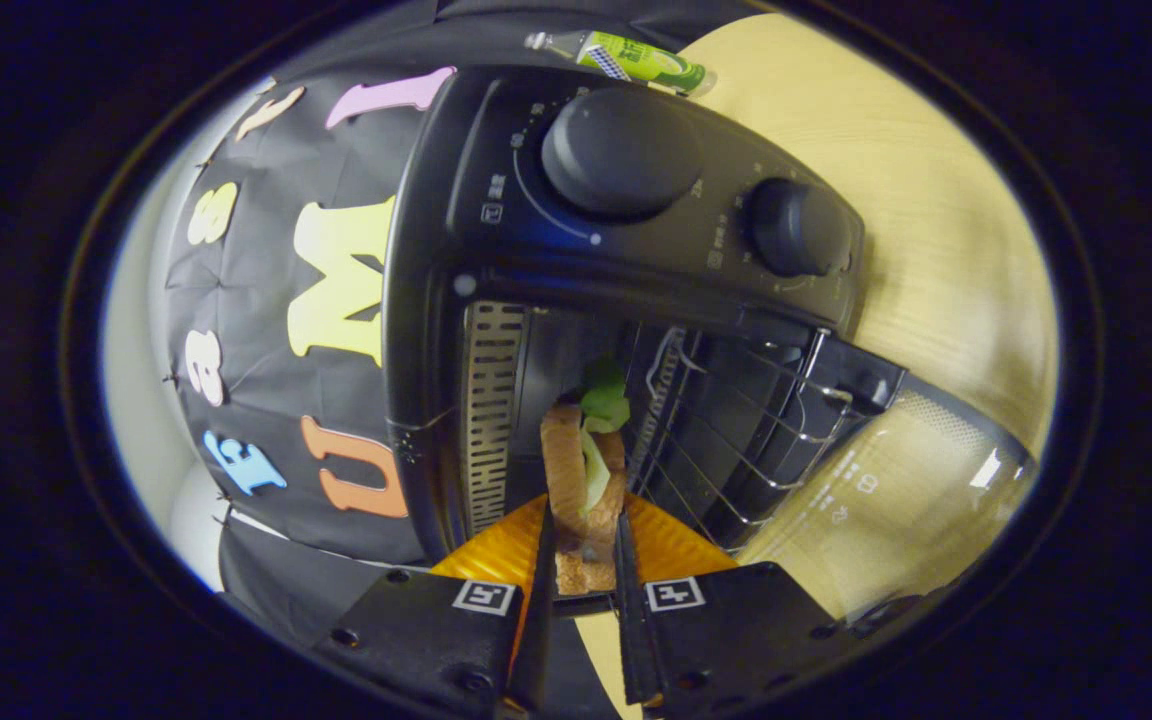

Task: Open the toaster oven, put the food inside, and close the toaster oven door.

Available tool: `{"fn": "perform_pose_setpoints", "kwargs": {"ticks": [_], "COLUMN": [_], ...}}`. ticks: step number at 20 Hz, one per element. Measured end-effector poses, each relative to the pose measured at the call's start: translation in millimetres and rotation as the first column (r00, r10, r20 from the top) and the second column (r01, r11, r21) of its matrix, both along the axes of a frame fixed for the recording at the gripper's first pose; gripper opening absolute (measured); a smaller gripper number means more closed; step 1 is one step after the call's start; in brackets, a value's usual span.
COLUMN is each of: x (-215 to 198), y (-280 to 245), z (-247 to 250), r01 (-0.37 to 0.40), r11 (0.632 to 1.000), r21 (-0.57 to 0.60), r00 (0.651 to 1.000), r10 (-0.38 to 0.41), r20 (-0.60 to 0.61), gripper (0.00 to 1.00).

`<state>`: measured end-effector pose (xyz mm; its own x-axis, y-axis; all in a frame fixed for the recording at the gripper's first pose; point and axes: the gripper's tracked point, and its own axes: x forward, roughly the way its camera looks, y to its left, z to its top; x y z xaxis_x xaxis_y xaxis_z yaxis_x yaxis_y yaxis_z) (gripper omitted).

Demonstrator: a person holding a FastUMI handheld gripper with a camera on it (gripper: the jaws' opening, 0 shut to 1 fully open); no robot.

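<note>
You've got the sandwich (584,490) pinched between the two fingers of the gripper (583,545), both pads pressing its bread faces, lettuce poking out of the far end. The camera is rolled, so the toaster oven (636,300) looks tipped on its side, with its two knobs (622,152) above the mouth and the glass door (886,500) swung fully open, lying out to the right of your fingers over the wooden table (936,220).

Here's what matters now: the sandwich's long axis runs straight ahead along your fingers, pointing into the dark cavity, and its leading end looks already at or just past the mouth. The wire rack (736,420) sits just to the right of the sandwich in this rolled picture, close beside it; I can't tell if the bread is touching the wires yet. The slotted side wall (492,420) stands to the left.

My read: opening is done, loading is under way, closing is left. You'd want to carry the sandwich farther along that same axis, settle its face toward the rack, then release. Watch the lettuce; it could snag on the wires.

A green bottle (636,58) lies on the table beyond the oven.
</note>
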<state>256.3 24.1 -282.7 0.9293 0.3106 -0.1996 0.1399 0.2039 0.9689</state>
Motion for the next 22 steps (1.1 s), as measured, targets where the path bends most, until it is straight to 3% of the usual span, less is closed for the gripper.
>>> {"fn": "perform_pose_setpoints", "kwargs": {"ticks": [5, 8, 10, 12, 14, 16, 22], "x": [2.8, 0.0, -7.1, -17.7, -26.4, -40.5, -79.9], "y": [9.4, 22.3, 33.9, 42.0, 42.5, 42.1, 31.6], "z": [-10.3, -6.7, -15.2, -21.8, -21.6, -19.2, 5.6], "r01": [0.012, -0.042, -0.138, -0.213, -0.250, -0.293, -0.346], "r11": [0.997, 0.977, 0.930, 0.878, 0.838, 0.797, 0.651], "r21": [-0.082, -0.209, -0.341, -0.430, -0.486, -0.528, -0.676], "r00": [0.999, 0.997, 0.986, 0.972, 0.962, 0.950, 0.938], "r10": [-0.016, 0.027, 0.098, 0.146, 0.160, 0.181, 0.237], "r20": [-0.045, -0.072, -0.133, -0.185, -0.219, -0.254, -0.252], "gripper": [0.39, 0.53, 0.66, 0.70, 0.73, 0.84, 0.89]}}
